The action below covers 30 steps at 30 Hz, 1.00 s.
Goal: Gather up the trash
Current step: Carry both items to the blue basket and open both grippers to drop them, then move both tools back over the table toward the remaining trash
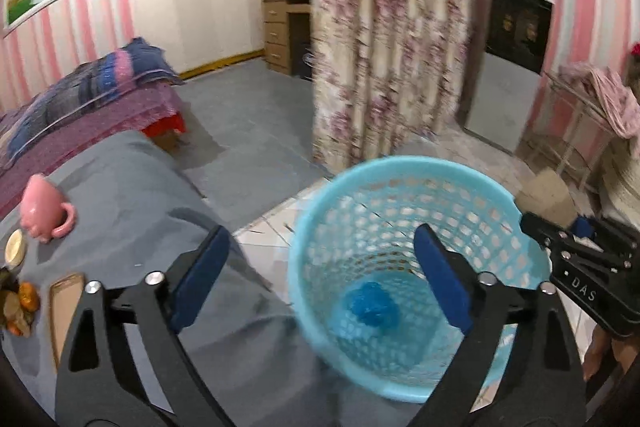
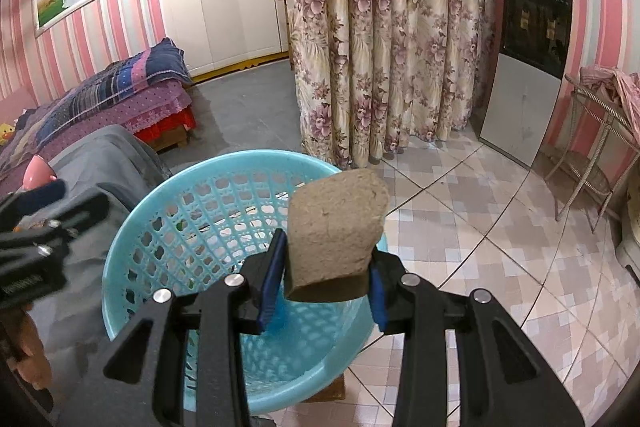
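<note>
The right gripper (image 2: 326, 273) is squeezing a brown cardboard piece (image 2: 336, 227) over the blue basket (image 2: 168, 187); the left gripper (image 1: 320, 279) is hanging wide apart, holding nothing.

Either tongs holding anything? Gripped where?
Right tongs pinch the grey-brown cardboard scrap by its lower end, above the blue basket. Left tongs open, empty.
</note>
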Available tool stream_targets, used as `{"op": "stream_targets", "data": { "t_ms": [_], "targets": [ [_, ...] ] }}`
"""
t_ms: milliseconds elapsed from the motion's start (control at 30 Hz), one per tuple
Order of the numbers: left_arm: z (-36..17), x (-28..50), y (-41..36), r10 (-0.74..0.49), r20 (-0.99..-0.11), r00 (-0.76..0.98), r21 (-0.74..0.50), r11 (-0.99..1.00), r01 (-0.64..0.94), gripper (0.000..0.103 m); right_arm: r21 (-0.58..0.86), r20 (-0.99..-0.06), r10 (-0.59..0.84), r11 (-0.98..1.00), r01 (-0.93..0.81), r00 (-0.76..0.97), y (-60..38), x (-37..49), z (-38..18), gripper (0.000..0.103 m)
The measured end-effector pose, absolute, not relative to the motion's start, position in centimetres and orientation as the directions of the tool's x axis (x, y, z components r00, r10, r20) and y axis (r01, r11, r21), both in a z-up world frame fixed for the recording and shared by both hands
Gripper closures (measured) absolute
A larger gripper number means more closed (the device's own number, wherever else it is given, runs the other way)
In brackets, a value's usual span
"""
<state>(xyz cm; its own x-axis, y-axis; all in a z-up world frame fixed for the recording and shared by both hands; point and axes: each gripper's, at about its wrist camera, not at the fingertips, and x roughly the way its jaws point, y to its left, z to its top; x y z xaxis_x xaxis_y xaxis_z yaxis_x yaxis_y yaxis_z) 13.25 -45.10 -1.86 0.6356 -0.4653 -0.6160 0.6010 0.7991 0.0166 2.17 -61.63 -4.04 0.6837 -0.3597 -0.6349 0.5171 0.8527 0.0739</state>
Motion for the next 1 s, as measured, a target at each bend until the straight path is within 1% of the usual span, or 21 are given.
{"op": "stream_targets", "data": {
  "t_ms": [233, 400, 433, 467, 500, 533, 633, 700, 733, 767, 1000],
  "targets": [
    [-1.1, 13.9, -41.1, -0.414, -0.593, 0.691, 0.005, 0.856, 0.518, 0.008, 0.089, -0.625, -0.336, 0.866, 0.492, 0.704, -60.1, 4.1, -4.6, 0.065],
    [-0.8, 13.9, -38.8, -0.379, -0.588, 0.714, 0.027, 0.874, 0.485, 0.007, 0.086, -0.631, -0.330, 0.870, 0.486, 0.702, -59.5, 5.8, -5.1, 0.061],
    [-0.7, 13.9, -38.5, -0.375, -0.587, 0.718, 0.030, 0.876, 0.482, 0.006, 0.082, -0.634, -0.331, 0.870, 0.486, 0.699, -59.3, 6.0, -5.2, 0.057],
    [-0.6, 13.8, -38.0, -0.370, -0.585, 0.721, 0.032, 0.878, 0.477, 0.006, 0.083, -0.635, -0.330, 0.870, 0.486, 0.698, -59.2, 6.2, -5.3, 0.045],
    [-0.6, 13.8, -37.6, -0.365, -0.585, 0.724, 0.035, 0.881, 0.472, 0.005, 0.085, -0.635, -0.331, 0.868, 0.489, 0.698, -59.2, 6.3, -5.3, 0.038],
    [-0.6, 13.9, -37.2, -0.361, -0.584, 0.727, 0.036, 0.883, 0.468, 0.005, 0.089, -0.630, -0.335, 0.865, 0.494, 0.701, -59.1, 6.2, -5.3, 0.029],
    [-0.6, 13.9, -36.1, -0.348, -0.588, 0.731, 0.037, 0.891, 0.453, 0.005, 0.082, -0.633, -0.343, 0.861, 0.501, 0.694, -58.9, 6.3, -5.2, 0.028],
    [-0.6, 14.0, -35.1, -0.340, -0.593, 0.730, 0.028, 0.897, 0.441, 0.005, 0.080, -0.642, -0.339, 0.862, 0.500, 0.688, -58.7, 6.4, -5.1, 0.024],
    [-0.6, 14.0, -34.8, -0.338, -0.593, 0.730, 0.026, 0.899, 0.438, 0.005, 0.081, -0.641, -0.338, 0.863, 0.498, 0.689, -58.5, 6.4, -5.0, 0.020],
    [-0.5, 13.9, -34.3, -0.335, -0.593, 0.732, 0.024, 0.901, 0.432, 0.005, 0.078, -0.635, -0.341, 0.864, 0.497, 0.693, -58.2, 6.2, -4.8, 0.019],
    [1.1, 12.9, -28.9, -0.312, -0.584, 0.749, -0.001, 0.924, 0.383, 0.005, 0.043, -0.612, -0.357, 0.876, 0.480, 0.706, -55.1, 5.9, -3.0, 0.017]
  ]
}}
